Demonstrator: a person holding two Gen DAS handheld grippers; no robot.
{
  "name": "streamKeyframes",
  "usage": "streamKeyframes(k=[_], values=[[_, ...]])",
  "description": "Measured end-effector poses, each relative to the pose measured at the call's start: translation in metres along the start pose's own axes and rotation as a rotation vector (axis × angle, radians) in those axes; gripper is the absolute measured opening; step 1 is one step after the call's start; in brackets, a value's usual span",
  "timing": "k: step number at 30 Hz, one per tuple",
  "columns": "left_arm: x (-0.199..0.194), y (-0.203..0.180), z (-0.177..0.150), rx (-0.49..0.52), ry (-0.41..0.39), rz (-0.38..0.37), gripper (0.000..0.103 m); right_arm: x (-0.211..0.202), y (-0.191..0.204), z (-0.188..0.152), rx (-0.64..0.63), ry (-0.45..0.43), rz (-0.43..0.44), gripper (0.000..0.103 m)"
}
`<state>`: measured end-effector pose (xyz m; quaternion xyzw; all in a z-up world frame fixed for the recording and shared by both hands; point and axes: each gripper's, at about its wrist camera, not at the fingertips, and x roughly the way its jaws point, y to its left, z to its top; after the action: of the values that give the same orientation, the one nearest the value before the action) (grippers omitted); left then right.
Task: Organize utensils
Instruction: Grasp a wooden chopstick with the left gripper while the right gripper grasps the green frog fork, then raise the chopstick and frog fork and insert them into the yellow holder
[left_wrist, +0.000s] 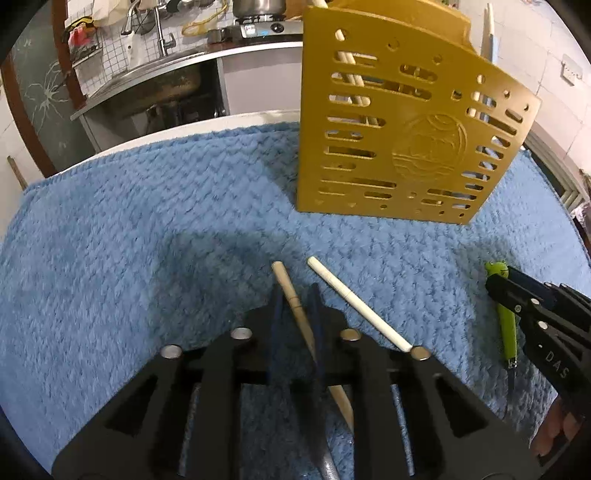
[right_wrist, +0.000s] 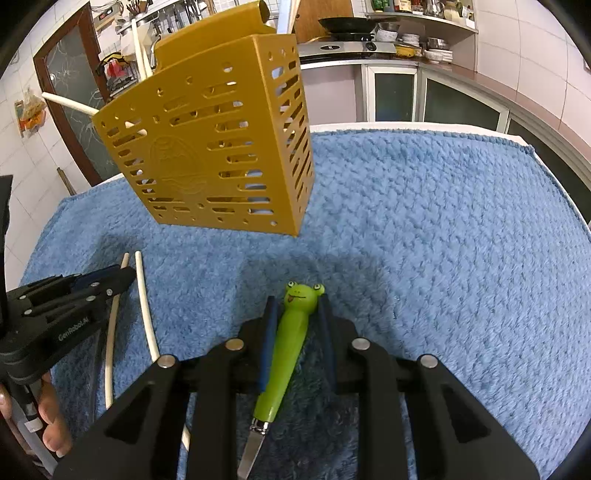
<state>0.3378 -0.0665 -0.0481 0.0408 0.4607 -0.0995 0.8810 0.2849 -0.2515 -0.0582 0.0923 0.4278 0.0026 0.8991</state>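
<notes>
Item: left gripper, at the near edge of the blue towel, its narrow-set jaws flanking the tan chopstick; the stick's long axis runs away from the tongs towards the holder, slightly askew, and the pads seem to bear on it, though contact on the left pad is hard to confirm. Item: white chopstick, lying loose just right of it, unheld. Item: right gripper, also at the near edge, jaws partly closed around the green frog-handled knife, handle pointing forward, blade back under the tool; the left pad touches, the right pad appears to stand slightly off. Item: yellow slotted utensil holder, upright at the towel's middle, beyond both tongs, already holding several chopsticks, roughly equally near either hand.
</notes>
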Motion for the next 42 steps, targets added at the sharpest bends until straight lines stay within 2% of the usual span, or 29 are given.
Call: streamKeyframes(k=[5,11,14,19,32,42], values=[[0.000,0.008,0.003,-0.031,-0.016,-0.057,0.009,-0.004,0.001,-0.002,0.006,-0.015,0.002,0.022],[-0.019,0.014,0.002,-0.037,-0.072,-0.085,0.008,-0.022,0.002,0.001,0.009,-0.085,0.014,0.019],[-0.033,0.014,0.002,-0.044,-0.114,-0.102,0.008,-0.030,0.001,0.003,0.013,-0.113,0.023,0.019],[-0.068,0.008,0.002,-0.031,-0.236,-0.125,0.007,-0.048,0.000,0.003,0.016,-0.165,0.029,0.019],[-0.134,-0.002,-0.004,-0.013,-0.452,-0.165,0.005,-0.107,0.003,0.007,0.022,-0.401,0.037,0.019],[-0.149,-0.007,-0.001,-0.001,-0.525,-0.164,0.005,-0.125,0.002,0.008,0.028,-0.487,0.038,0.019]])
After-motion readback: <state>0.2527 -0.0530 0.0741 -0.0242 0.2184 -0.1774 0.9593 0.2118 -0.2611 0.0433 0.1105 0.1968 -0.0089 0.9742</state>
